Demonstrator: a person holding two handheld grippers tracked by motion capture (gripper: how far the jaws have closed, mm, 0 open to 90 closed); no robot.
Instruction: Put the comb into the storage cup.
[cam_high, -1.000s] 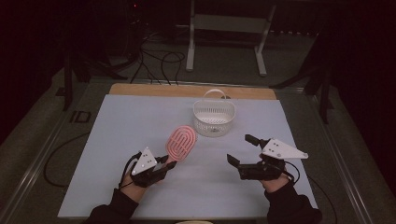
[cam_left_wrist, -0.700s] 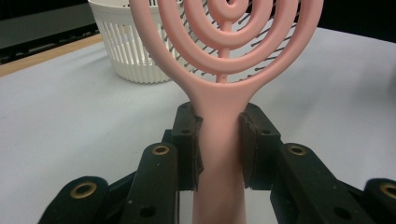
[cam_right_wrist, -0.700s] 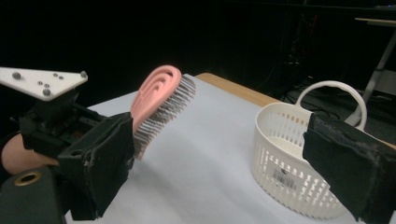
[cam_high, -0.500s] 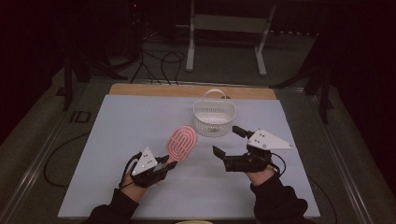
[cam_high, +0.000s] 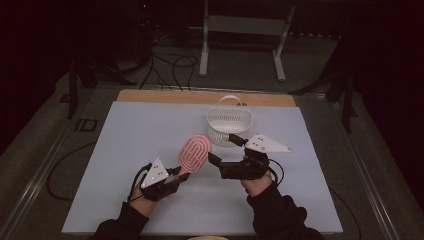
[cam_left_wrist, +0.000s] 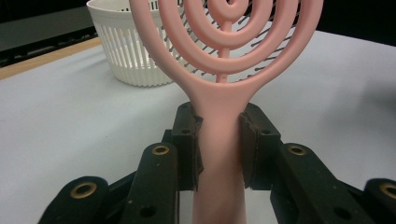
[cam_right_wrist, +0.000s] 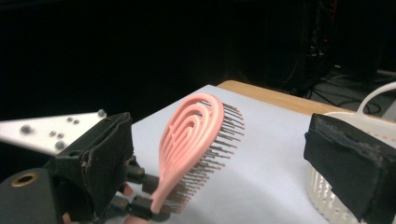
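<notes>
**Pink brush held up by left gripper, right gripper alongside**

High view: left gripper (cam_high: 181, 173) near the surface's (cam_high: 125, 150) front edge pinches the handle of the pink hairbrush (cam_high: 194, 152), head raised toward the white basket (cam_high: 229, 125) by the back edge. Right gripper (cam_high: 224, 150) sits just right of the brush, fingers spread.

Left gripper view: both fingers (cam_left_wrist: 187, 140) clamp the brush handle.

Right gripper view: 2 fingers (cam_right_wrist: 348, 163) wide apart, nothing between; brush bristles face the basket.

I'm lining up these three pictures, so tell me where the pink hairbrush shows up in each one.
High view: pink hairbrush at centre, handle in the left tongs.
Left gripper view: the brush rises up the middle, its handle clamped between the pads.
Right gripper view: the brush stands left of centre, bristles pointing right.
Shared landmark: the white basket beyond the brush.
</notes>
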